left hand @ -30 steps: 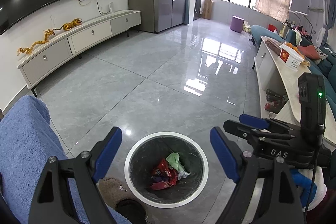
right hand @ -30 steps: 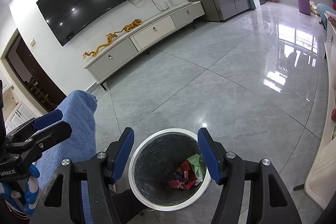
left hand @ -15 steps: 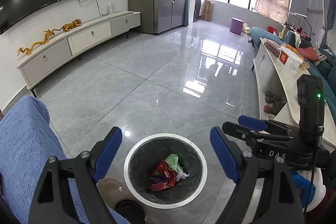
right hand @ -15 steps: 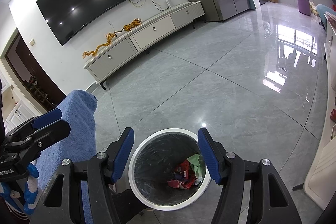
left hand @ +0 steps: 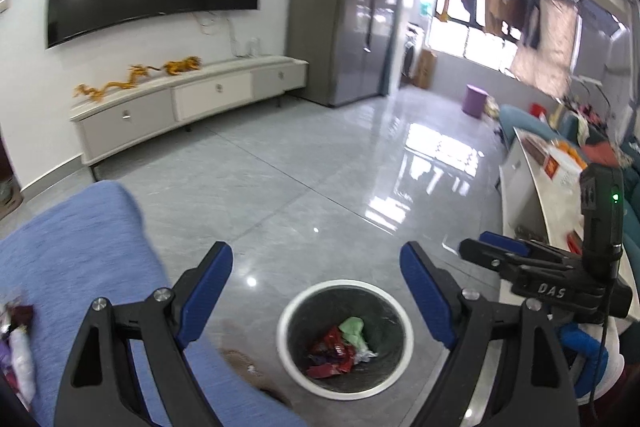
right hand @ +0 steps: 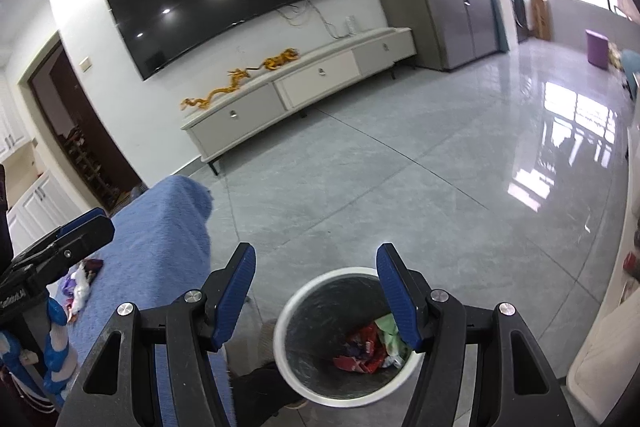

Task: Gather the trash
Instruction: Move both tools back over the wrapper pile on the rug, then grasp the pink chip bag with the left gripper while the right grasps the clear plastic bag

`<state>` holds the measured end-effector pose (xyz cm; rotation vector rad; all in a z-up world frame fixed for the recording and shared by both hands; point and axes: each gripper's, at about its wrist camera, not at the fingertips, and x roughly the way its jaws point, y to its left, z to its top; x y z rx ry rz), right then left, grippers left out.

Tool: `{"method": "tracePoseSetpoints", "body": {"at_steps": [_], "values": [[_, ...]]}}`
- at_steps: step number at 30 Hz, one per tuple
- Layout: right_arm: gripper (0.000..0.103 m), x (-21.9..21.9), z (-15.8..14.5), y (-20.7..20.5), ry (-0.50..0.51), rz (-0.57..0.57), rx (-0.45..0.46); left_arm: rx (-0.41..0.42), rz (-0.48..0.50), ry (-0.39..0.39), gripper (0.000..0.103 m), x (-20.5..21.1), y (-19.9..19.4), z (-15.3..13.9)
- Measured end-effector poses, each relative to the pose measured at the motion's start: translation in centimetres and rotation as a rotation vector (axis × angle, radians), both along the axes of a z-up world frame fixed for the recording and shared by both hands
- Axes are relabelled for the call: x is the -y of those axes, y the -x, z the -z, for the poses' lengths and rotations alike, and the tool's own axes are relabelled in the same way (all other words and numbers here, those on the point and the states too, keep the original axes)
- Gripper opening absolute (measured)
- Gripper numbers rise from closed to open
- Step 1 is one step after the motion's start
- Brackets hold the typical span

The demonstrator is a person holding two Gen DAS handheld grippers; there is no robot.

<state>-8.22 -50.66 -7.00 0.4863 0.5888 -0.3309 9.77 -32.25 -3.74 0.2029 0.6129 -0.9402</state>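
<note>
Both grippers, left gripper (left hand: 316, 291) and right gripper (right hand: 316, 295), gape wide, grasping nothing. Bin (left hand: 286, 319) with wrappers (left hand: 332, 351) sits lower centre.

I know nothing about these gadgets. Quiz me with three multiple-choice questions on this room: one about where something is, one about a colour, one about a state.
1. Where is the bin?
A. on the floor
B. on the TV cabinet
C. on the blue blanket

2. What colour is the bin's rim?
A. red
B. white
C. yellow

3. How do both hand-held grippers stand?
A. shut on a wrapper
B. open, holding nothing
C. shut on the bin

A: the bin stands on grey floor tiles.
B: a white ring circles its top.
B: the left hand-held gripper and the right hand-held gripper show wide, bare gaps.
</note>
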Motion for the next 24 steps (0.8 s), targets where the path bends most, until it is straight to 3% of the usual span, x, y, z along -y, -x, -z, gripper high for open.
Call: {"method": "tracePoseSetpoints", "body": {"at_steps": [7, 14, 18, 24], "values": [[0.061, -6.8, -3.5, -4.6, 0.069, -0.138, 0.018, 0.038, -0.190, 0.047, 0.085, -12.0, -2.9, -1.2], [0.061, -15.7, -4.5, -11.6, 0.083, -0.351, 0.016, 0.018, -0.432, 0.000, 0.085, -25.5, -6.3, 1.2], [0.061, -20.6, -3.8, -15.8, 0.062, -0.479, -0.004, -0.051, -0.547, -0.032, 0.085, -31.3, -8.3, 4.1], [0.061, -27.4, -0.6, -21.0, 0.002, -0.645, -0.074, -0.176, -0.587, -0.008, 0.085, -35.1, -10.7, 7.9]]}}
